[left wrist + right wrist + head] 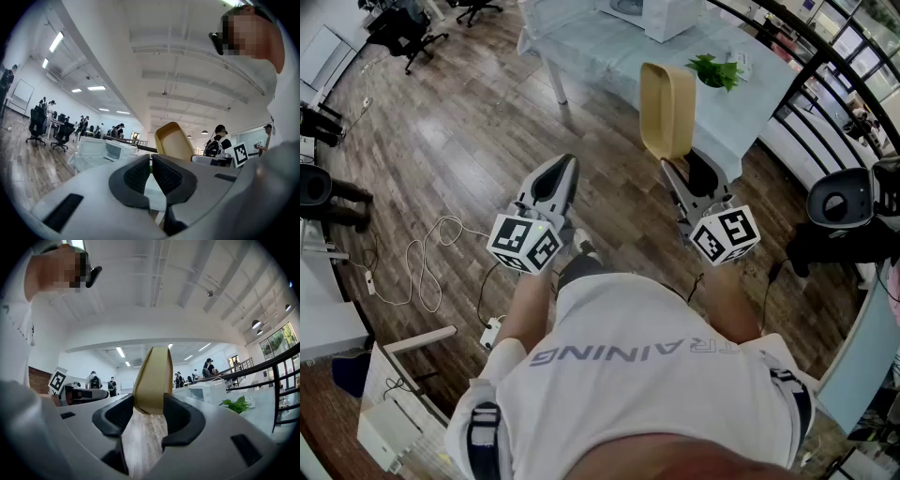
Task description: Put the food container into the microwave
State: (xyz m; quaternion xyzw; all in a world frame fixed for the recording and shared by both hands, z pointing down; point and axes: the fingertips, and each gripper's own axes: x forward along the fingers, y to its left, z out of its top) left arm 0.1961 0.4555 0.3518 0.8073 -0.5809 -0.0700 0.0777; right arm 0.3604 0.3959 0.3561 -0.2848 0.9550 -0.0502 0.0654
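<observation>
Table (619,66): covered by a pale cloth (750,112) that hangs over its edges. A white microwave (673,19) stands toward the far edge. A small green plant (715,71) stands near the right edge, with a small white item (741,64) just beside it, not identifiable.

Floor (459,141): wood planks. A white cable (420,267) lies looped on it, well apart from the table's left edge. A white power strip (492,332) lies near the cable.

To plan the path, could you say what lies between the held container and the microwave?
Head view: only bare tablecloth between container and microwave; the plant stands off to the right.
</observation>
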